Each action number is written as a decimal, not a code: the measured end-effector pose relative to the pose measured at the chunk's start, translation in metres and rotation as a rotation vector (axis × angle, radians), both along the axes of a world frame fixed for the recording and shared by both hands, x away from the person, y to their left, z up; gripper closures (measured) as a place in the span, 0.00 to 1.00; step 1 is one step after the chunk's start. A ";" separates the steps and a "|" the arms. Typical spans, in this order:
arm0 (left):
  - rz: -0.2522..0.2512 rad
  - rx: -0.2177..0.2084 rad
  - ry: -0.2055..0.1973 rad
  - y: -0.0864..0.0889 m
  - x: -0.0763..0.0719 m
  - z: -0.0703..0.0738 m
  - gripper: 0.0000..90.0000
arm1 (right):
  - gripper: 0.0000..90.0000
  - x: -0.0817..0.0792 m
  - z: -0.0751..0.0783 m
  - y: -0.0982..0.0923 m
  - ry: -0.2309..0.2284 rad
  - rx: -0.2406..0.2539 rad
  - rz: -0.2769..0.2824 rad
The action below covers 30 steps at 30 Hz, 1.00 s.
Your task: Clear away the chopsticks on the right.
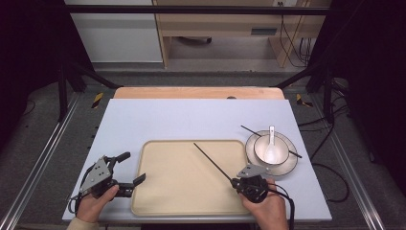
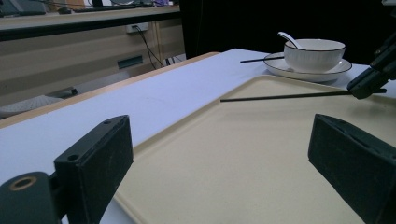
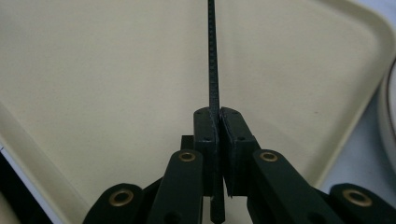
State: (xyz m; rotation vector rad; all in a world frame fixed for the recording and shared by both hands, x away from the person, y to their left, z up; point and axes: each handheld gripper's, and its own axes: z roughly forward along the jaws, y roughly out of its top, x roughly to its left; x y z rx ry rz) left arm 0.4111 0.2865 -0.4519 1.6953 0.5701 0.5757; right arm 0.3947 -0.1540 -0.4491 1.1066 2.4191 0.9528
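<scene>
Black and thin, a chopstick (image 1: 213,162) is clamped between the jaws of the right gripper (image 1: 235,181), which press together on its near end (the right gripper view shows it squeezed between the pads (image 3: 205,128) and running straight on over the tray). The stick slants up and left across the cream tray (image 1: 158,201), its far tip near the tray's far rim; whether it touches the tray I cannot tell. The right gripper sits at the tray's near right corner. To its right a white bowl (image 1: 261,152) stands on a plate (image 1: 289,165), with a spoon (image 1: 271,143) in the bowl and a second chopstick (image 1: 249,129) lying across the plate. The left gripper (image 1: 131,169) rests at the tray's left edge, its jaws wide apart with nothing between them.
</scene>
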 end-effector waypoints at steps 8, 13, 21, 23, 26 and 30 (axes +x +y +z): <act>-0.002 0.001 -0.003 0.000 0.000 0.001 0.07 | 0.95 -0.010 -0.009 0.022 0.030 -0.019 0.023; -0.004 -0.002 -0.003 0.000 -0.001 0.001 0.07 | 0.95 -0.009 -0.013 0.026 0.035 -0.028 0.016; -0.006 -0.001 -0.004 0.000 -0.001 0.001 0.07 | 0.79 -0.009 -0.013 0.025 0.019 -0.018 0.022; -0.005 0.000 -0.003 0.000 -0.001 0.001 0.07 | 0.77 -0.010 -0.011 0.024 0.011 -0.015 0.020; -0.004 0.001 -0.002 0.000 -0.001 0.001 0.07 | 0.70 -0.010 0.001 0.019 -0.040 -0.001 0.024; -0.004 0.003 -0.004 0.000 -0.001 0.001 0.07 | 0.56 -0.004 0.044 -0.010 -0.144 0.043 0.009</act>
